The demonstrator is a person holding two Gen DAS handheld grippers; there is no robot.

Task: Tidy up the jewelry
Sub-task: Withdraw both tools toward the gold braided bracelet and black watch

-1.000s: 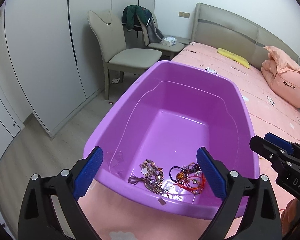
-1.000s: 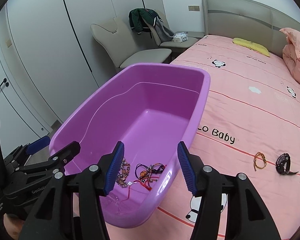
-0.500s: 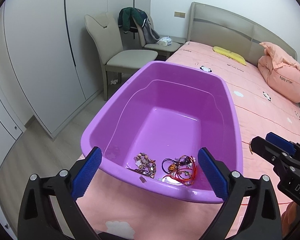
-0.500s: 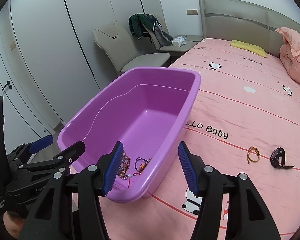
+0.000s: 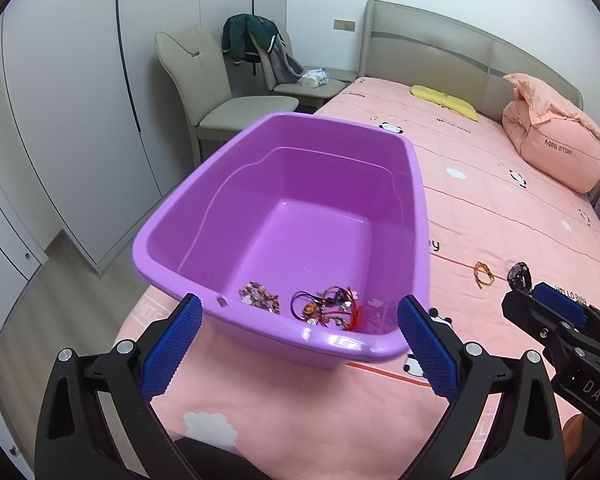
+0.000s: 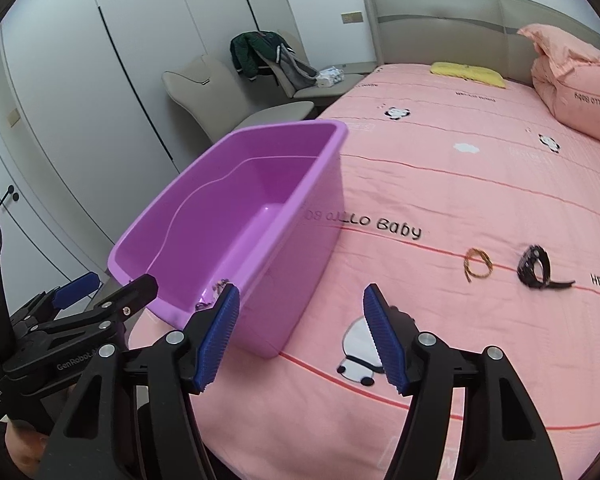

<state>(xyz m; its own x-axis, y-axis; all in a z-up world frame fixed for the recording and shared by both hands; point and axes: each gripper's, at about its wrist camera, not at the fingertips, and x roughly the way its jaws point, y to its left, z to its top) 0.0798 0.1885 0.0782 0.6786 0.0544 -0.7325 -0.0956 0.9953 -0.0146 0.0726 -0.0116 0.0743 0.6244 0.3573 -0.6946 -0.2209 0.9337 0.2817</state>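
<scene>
- Left wrist view: tangled jewelry (image 5: pixel 324 309) is seen lying in the purple tub's (image 5: pixel 418 216) near end.
- A woven bracelet (image 6: pixel 477 264) and black watch (image 6: pixel 534 267) are left on the pink bedspread (image 6: pixel 460 184) — well apart from the tub.
- Both left gripper (image 5: pixel 298 344) and right gripper (image 6: pixel 300 334) are held agape, nothing gripped.
</scene>
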